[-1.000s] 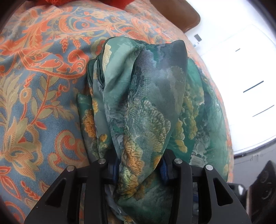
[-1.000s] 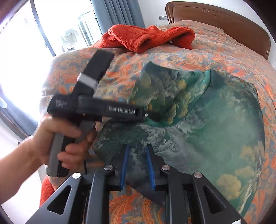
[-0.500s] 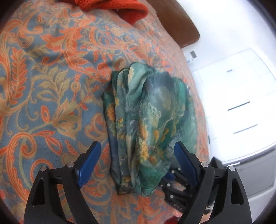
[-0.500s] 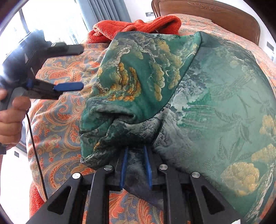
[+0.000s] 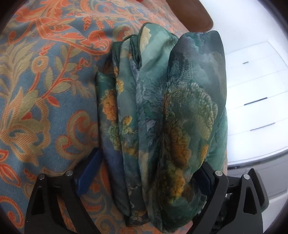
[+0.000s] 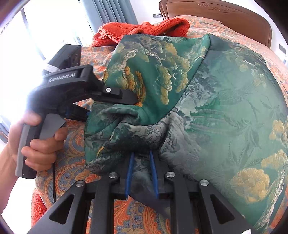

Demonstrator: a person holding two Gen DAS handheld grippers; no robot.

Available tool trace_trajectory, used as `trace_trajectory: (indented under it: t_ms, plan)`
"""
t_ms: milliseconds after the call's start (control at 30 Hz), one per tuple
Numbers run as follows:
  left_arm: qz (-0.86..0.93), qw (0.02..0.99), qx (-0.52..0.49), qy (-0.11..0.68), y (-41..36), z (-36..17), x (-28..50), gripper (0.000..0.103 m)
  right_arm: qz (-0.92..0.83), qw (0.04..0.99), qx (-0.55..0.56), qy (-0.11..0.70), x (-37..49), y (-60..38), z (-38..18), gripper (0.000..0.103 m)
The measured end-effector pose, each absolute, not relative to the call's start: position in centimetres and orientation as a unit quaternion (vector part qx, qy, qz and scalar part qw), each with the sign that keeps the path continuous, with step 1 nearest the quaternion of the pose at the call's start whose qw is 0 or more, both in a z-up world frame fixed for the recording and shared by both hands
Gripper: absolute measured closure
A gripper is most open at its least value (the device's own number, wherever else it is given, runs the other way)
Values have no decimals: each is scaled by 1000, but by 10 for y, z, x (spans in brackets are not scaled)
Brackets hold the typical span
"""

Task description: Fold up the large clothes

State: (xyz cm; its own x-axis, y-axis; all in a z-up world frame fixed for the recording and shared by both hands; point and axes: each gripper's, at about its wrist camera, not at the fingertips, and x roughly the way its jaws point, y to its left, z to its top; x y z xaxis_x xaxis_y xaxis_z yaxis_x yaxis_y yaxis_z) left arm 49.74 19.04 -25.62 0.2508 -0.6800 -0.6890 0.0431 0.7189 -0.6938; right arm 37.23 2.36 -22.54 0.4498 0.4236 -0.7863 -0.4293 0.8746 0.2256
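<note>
Left wrist view: a green patterned garment (image 5: pixel 162 117), bunched into upright folds, is seen on an orange-and-blue bedspread (image 5: pixel 45 90). The left gripper (image 5: pixel 144 176) is spread wide around the bundle, its jaws having just been opening; the blue pads (image 5: pixel 90 172) are not pressed on the cloth. Bare bedspread lies to the left.

Right wrist view: a gathered edge of the garment (image 6: pixel 225 117) is pinched between the nearly closed jaws of the right gripper (image 6: pixel 141 172). An orange towel (image 6: pixel 140 30) is seen beyond.

Bare bedspread (image 5: pixel 45 100) lies open left of the bunched green garment (image 5: pixel 162 117); headboard (image 6: pixel 225 16) behind.
</note>
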Motion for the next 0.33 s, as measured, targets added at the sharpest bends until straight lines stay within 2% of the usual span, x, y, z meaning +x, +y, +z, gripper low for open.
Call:
trace_trajectory:
  t_ms: [133,267,333]
  plan:
    - [-267,736,-283,554,169,-251,522,15,253,855,0,453,369,18,-230,85]
    - [-261,737,-266,564,148,-260,542,2,252,857,15,450,368,10,-233,85]
    - [-254,738,-259,569,142,-263,550,2,253,856,17,450,367,8,-236,85]
